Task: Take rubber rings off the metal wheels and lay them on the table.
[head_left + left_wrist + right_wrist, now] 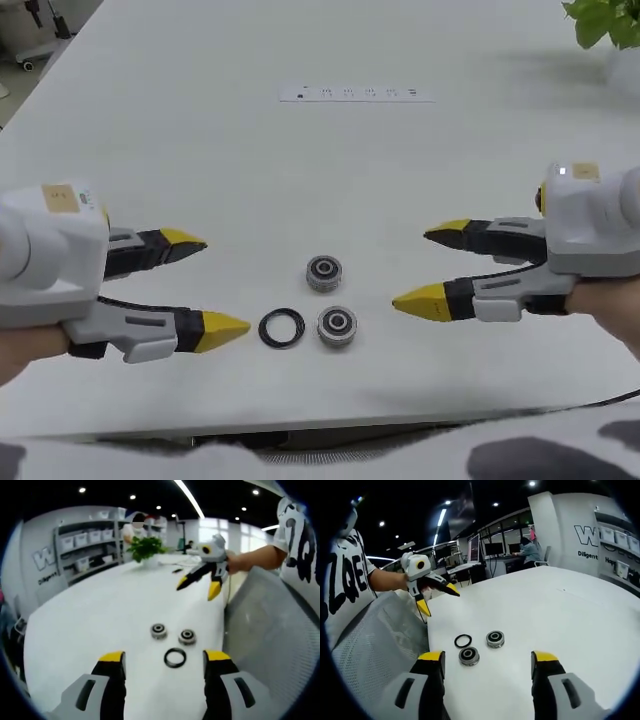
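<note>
Two small metal wheels lie on the white table (200, 150): one farther from me (323, 272) and one nearer (337, 326). A loose black rubber ring (281, 328) lies flat just left of the nearer wheel. My left gripper (212, 283) is open, to the left of the ring, with nothing between its fingers. My right gripper (415, 268) is open too, to the right of the wheels. In the left gripper view the ring (175, 657) lies ahead of the open jaws, with the wheels (158, 630) (187, 636) beyond. The right gripper view has the ring (462, 640) and the wheels (495, 638) (469, 655).
A white power strip (355, 94) lies flat at the back of the table. A green plant (605, 20) stands at the far right corner. The table's front edge (320, 420) runs close below the wheels.
</note>
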Motion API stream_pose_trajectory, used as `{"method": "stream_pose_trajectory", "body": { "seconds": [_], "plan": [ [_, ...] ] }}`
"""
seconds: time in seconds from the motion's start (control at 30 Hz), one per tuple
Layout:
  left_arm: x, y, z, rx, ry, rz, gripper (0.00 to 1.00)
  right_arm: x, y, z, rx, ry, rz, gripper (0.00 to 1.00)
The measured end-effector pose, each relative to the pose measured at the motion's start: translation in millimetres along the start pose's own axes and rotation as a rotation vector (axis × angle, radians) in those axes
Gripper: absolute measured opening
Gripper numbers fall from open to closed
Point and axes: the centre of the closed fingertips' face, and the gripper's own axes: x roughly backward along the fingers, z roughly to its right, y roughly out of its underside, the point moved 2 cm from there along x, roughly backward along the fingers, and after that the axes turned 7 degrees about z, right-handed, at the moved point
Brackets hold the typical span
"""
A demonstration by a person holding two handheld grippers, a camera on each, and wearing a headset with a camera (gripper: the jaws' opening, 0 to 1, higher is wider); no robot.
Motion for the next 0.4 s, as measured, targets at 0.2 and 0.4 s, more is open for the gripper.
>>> {"method": "stream_pose_trajectory", "body": {
  "seconds": [0.2,0.4],
  "plan": [
    [-1.2,0.9,-1.2,0.010,-0.005,0.001,0.64,3.5,7.8,0.1,0.001,0.010,-0.013,0.68],
    [-2.5,2.8,-1.5,0.021,-0.007,-0.001,0.65,4.7,16.0,-1.9,-0.016,0.010,-0.024,0.69]
  ]
}}
